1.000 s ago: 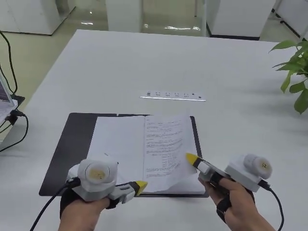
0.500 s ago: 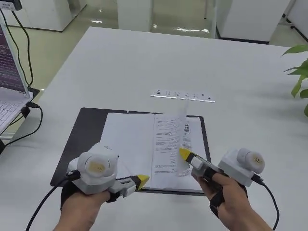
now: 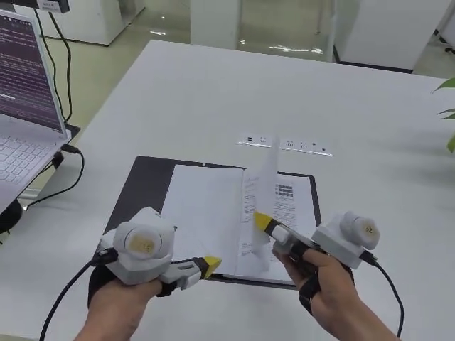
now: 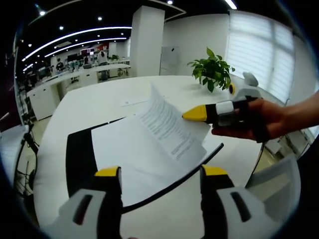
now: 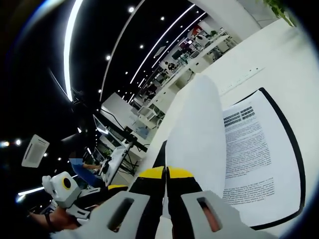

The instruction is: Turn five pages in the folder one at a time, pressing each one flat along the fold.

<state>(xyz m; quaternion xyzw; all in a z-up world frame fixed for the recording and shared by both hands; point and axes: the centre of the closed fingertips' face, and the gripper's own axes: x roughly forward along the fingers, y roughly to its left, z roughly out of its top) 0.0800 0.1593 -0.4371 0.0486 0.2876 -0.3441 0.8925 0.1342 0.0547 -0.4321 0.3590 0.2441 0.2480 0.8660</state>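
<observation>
Folder [image 3: 138, 192] is lying open on the white desk [image 3: 213, 92], toward the near edge. Its black cover is showing at the left and as a thin rim on the right. The left-hand sheet is lying flat and looks blank. The right-hand sheet is carrying print too small to read.

Right claw [image 3: 261, 221] is reaching in from the near right. In the right gripper view its yellow tips are pressing together with no gap between them. It is gripping one page [image 3: 266, 185] at the lower edge. The tips themselves are hiding the exact grip point.

The page is standing almost upright over the fold and bowing slightly. In the head view its top edge is overlapping the power strip [image 3: 284, 144] farther back on the desk. In the left gripper view its printed face is showing. In the right gripper view its blank back is covering the fold and part of the sheet beneath.

Left claw [image 3: 210, 266] is hovering at the folder's near edge, about mid-width. Its jaws are spread wide and holding nothing. In the head view one yellow tip is showing and the other is hidden behind the claw body. Cannot tell whether it is touching the folder.

Laptop [image 3: 25, 106] is sitting left of the desk, cut off by the picture edge. Plant [image 4: 212, 72] is standing at the far right.
</observation>
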